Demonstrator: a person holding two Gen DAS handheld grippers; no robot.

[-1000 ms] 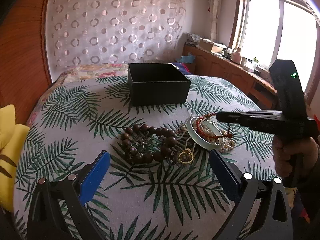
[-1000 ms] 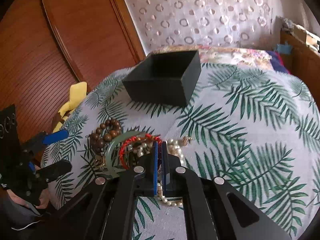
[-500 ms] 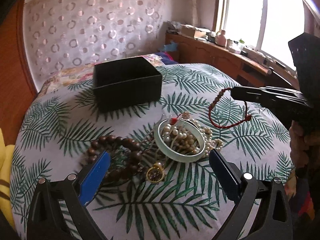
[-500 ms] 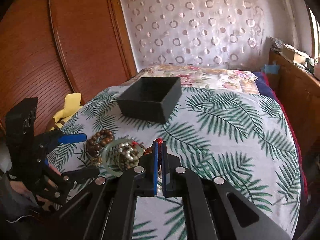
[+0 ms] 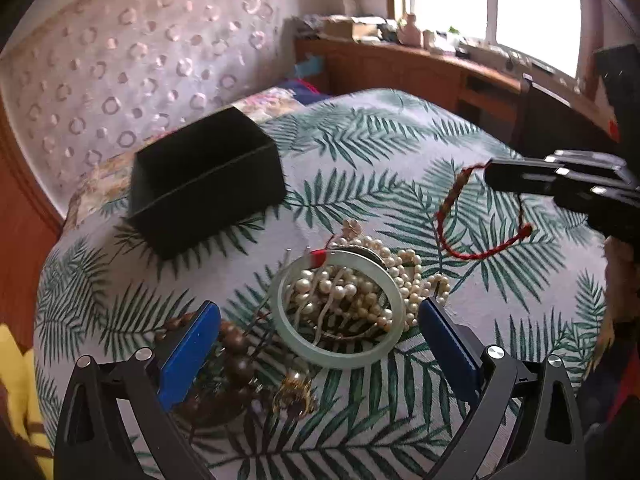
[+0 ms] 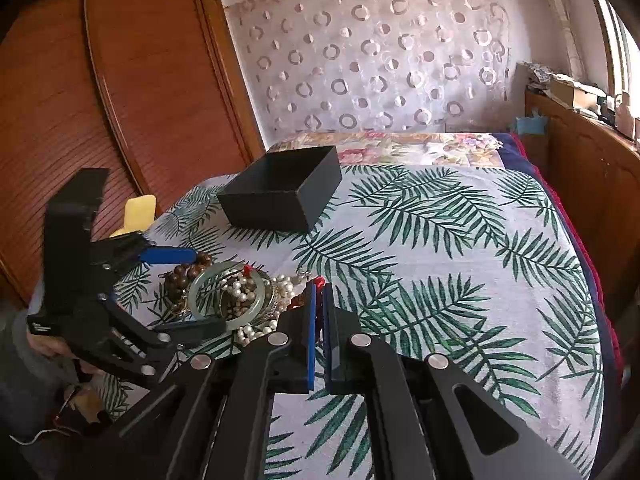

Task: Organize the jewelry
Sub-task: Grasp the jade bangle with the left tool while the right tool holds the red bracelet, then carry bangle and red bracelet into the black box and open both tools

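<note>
A red string bracelet hangs from my right gripper, which is shut on it above the bed; only its red tip shows between the shut blue pads in the right wrist view. My left gripper is open and empty, low over the jewelry pile. The pile holds a pale green bangle, a pearl strand, dark wooden beads and a gold piece. An open black box stands behind the pile, and it also shows in the right wrist view.
A palm-leaf bedspread covers the bed. A wooden wardrobe stands on the left, a yellow cushion beside it. A wooden sideboard with clutter runs under the window on the right.
My right gripper has lifted the red string bracelet off the pile and carried it up and to the right. My left gripper has moved closer over the bangle and pearls.
</note>
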